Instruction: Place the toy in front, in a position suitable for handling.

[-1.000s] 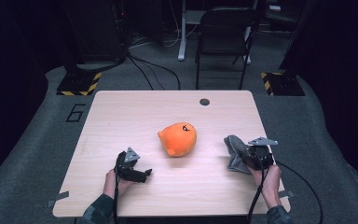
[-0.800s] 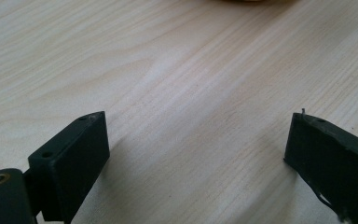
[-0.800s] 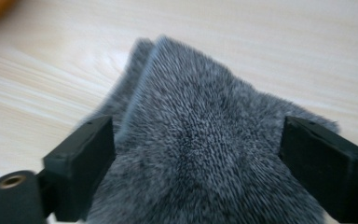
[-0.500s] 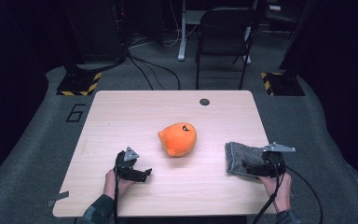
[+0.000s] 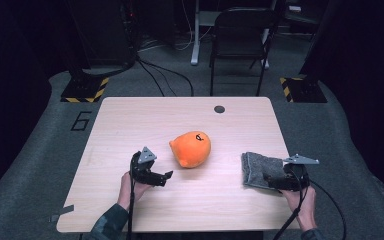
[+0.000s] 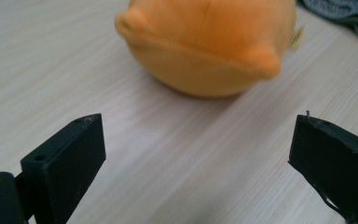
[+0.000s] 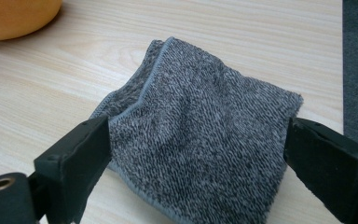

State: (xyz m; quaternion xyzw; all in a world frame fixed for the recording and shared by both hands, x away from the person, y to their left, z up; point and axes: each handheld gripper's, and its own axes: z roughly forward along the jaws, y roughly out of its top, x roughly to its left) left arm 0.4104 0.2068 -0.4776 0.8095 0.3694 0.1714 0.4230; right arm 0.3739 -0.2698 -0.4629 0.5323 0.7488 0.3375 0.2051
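Right tool (image 7: 193, 154) jaws just opened wide, grey cloth (image 7: 205, 140) lying flat between them, unclamped

A lab or recording room is suggested rather than a home. A bare light-wood table (image 5: 130, 120) with a round cable hole (image 5: 219, 109) is set on grey carpet (image 5: 40, 165), well beyond the left gripper (image 5: 166, 176) and right gripper (image 5: 267, 178) held at its near edge. Yellow-and-black hazard-striped plates (image 5: 85, 92) are seen on the floor past the table's far corners, and a number 6 (image 5: 81, 120) is marked on the carpet off to the left gripper's side. Black cables (image 5: 165, 75) are trailed across the floor behind, beside a dark folding chair (image 5: 240, 45) and a white stand leg (image 5: 196, 35). The surroundings are left dark.
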